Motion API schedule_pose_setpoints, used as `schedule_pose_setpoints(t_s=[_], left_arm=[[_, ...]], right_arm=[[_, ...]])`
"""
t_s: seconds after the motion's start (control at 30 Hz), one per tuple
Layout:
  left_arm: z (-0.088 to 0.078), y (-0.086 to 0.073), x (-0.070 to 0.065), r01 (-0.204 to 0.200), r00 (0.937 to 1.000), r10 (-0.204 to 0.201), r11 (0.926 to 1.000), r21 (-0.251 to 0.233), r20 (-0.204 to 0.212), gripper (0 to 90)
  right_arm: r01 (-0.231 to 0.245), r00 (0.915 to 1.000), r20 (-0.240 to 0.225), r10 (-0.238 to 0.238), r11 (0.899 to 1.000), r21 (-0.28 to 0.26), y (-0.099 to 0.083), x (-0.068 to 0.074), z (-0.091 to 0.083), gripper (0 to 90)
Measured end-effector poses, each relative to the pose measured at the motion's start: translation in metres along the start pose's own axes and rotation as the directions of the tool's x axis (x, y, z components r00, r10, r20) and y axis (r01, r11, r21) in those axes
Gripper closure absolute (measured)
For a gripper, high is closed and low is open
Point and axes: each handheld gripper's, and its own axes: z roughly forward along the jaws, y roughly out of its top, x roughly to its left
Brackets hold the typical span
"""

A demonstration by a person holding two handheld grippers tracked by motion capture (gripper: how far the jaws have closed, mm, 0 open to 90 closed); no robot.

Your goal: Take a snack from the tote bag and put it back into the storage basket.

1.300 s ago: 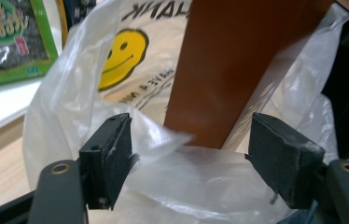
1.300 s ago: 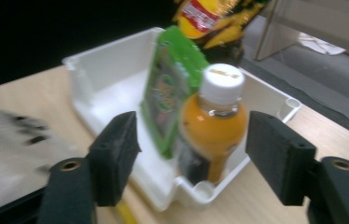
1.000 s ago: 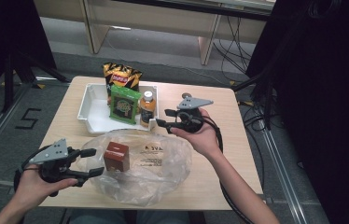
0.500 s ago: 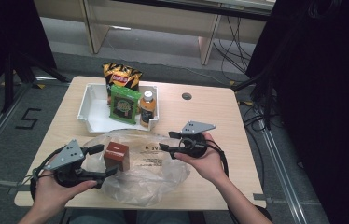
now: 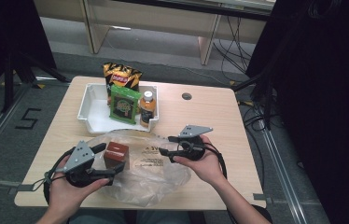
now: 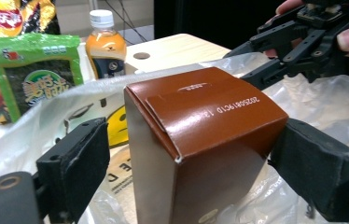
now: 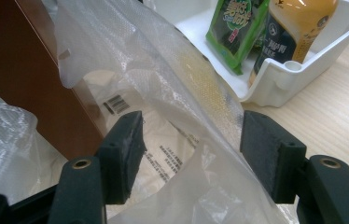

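Brown carton box [image 6: 196, 144] stands upright on the clear bag [image 5: 156, 175], which lies on the bench [image 5: 210, 112] near its front edge. Left tool [image 5: 105, 161] straddles the box; its jaws have just been opening. One pad is apart from the left face, the other just beside the right; no grip. Right tool [image 5: 164, 145], jaws just widened, points at the bag's raised rim, film between its pads [image 7: 268, 154], unpinched. Box lies just left of that tool. Left hand nearer the box, right nearer the rim. Tray [image 5: 91, 109] beyond holds snacks and a bottle [image 5: 147, 108].
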Motion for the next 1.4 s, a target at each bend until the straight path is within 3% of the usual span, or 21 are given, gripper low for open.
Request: schedule_pose_setpoints(t_s=[0.2, 0.33, 0.43, 0.53, 0.73, 0.9, 1.0, 1.1, 1.27, 1.4], left_arm=[[0.008, -0.001, -0.006, -0.005, 0.9999, 0.005, 0.9999, 0.013, -0.013, 12.4], [0.014, -0.004, -0.008, -0.010, 0.9995, 0.011, 0.9996, 0.025, -0.030, 13.8], [0.018, -0.005, -0.008, -0.013, 0.9989, 0.015, 0.9991, 0.039, -0.044, 14.4], [0.021, -0.006, -0.006, -0.010, 0.9983, 0.012, 0.9993, 0.037, -0.058, 19.0], [0.018, -0.008, -0.002, 0.007, 0.9986, -0.006, 0.9998, 0.018, -0.052, 22.4], [0.014, -0.011, 0.005, 0.018, 0.9996, -0.018, 0.9998, 0.005, -0.022, 22.6], [0.013, -0.011, 0.006, 0.037, 0.9990, -0.037, 0.9993, 0.001, -0.024, 21.5], [0.014, -0.010, 0.004, 0.038, 0.9978, -0.039, 0.9992, -0.011, -0.054, 15.4], [0.016, -0.006, -0.003, 0.025, 0.9957, -0.026, 0.9996, -0.012, -0.089, 11.6], [0.016, -0.004, -0.006, 0.020, 0.9926, -0.022, 0.9996, -0.018, -0.119, 11.5]], right_arm=[[-0.016, 0.9999, 0.001, 0.016, 1.000, -0.002, 0.000, 0.001, 0.002, 40.3], [0.001, 1.0000, -0.008, -0.001, 1.000, -0.001, -0.002, -0.001, 0.003, 40.1], [-0.018, 0.9998, -0.005, 0.018, 1.000, 0.008, -0.003, -0.001, 0.003, 40.0], [-0.019, 0.9998, -0.001, 0.019, 1.000, 0.019, -0.005, -0.002, 0.003, 40.0], [-0.022, 0.9997, -0.009, 0.022, 1.000, 0.011, -0.007, -0.003, 0.004, 39.9], [-0.021, 0.9998, -0.005, 0.021, 1.000, 0.006, -0.009, -0.003, 0.003, 39.9], [-0.045, 0.9990, -0.003, 0.045, 0.999, 0.008, -0.009, -0.002, 0.002, 39.9], [-0.020, 0.9998, -0.002, 0.020, 1.000, 0.003, -0.009, -0.003, 0.003, 39.8], [-0.041, 0.9991, -0.005, 0.042, 0.999, 0.021, -0.009, -0.001, 0.003, 39.7], [-0.029, 0.9994, -0.016, 0.029, 0.999, 0.021, -0.009, -0.002, 0.003, 39.7]])
